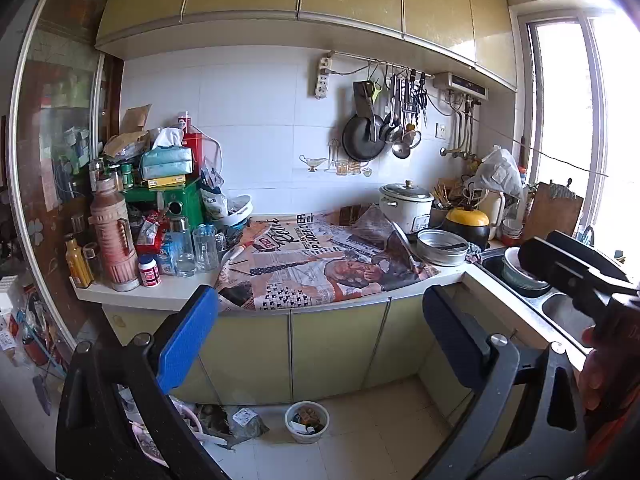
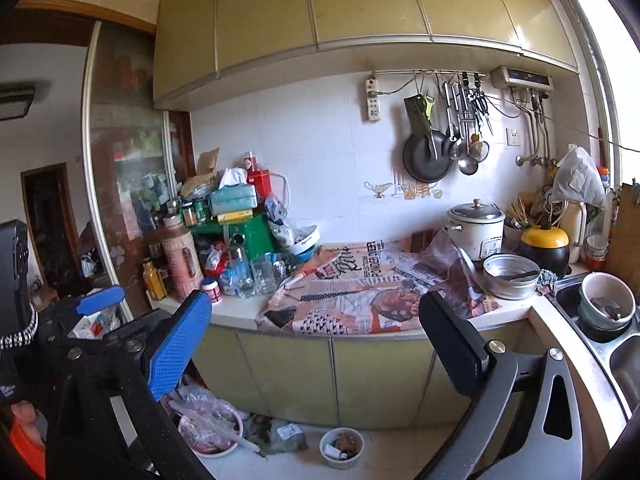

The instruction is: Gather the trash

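Note:
Both grippers hang in the air in front of a kitchen counter (image 1: 172, 290), level with its front edge. My left gripper (image 1: 320, 294) is open, with nothing between its blue and black pads. My right gripper (image 2: 315, 300) is open too and just as empty. On the floor by the cabinet doors stand a small white bowl of scraps (image 2: 341, 446), a crumpled bag (image 2: 280, 436) and a pink basin of plastic waste (image 2: 210, 428). The left wrist view shows the same bowl (image 1: 307, 422) and bag (image 1: 240, 424). Newspaper (image 1: 320, 264) covers the counter's middle.
Bottles, jars and boxes (image 1: 152, 216) crowd the counter's left end. A rice cooker (image 1: 406, 204), a metal pan (image 1: 442, 246) and a yellow-lidded pot (image 1: 468, 224) stand at the right. A sink (image 2: 600, 308) with stacked bowls lies further right. Utensils (image 1: 396, 120) hang on the wall.

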Demonstrator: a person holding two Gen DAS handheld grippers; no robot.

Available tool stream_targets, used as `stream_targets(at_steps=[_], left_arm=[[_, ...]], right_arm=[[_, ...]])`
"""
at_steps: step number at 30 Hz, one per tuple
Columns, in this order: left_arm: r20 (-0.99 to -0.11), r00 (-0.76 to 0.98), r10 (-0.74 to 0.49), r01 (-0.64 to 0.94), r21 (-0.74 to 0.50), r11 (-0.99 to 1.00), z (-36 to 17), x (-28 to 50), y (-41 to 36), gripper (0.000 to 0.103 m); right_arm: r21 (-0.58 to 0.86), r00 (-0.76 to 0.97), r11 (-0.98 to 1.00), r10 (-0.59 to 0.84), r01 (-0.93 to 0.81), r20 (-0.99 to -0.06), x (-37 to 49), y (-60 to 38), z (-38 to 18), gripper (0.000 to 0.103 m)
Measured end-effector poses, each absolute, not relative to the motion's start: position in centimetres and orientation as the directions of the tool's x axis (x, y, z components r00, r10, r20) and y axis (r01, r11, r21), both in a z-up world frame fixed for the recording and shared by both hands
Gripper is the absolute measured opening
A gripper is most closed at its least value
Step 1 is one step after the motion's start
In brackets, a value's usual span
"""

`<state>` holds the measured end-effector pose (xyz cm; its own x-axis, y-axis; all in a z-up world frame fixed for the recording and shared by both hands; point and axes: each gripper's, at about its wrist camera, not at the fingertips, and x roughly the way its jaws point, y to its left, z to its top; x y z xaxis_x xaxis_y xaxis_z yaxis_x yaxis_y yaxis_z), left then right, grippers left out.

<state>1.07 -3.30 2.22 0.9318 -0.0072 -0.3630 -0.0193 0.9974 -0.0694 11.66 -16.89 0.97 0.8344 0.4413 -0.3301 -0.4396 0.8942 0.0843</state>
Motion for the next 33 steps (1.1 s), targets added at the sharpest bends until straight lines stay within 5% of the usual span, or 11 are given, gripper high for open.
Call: stream_targets(at_steps=[33], left_arm=[[-0.356, 0.932, -0.063, 0.022, -0.118, 0.993, 2.3, 0.2, -2.5, 0.103]], right_arm=[[0.097, 0.827, 0.907, 0.414, -0.409, -0.382, 10.1, -17.5, 0.4, 0.103]])
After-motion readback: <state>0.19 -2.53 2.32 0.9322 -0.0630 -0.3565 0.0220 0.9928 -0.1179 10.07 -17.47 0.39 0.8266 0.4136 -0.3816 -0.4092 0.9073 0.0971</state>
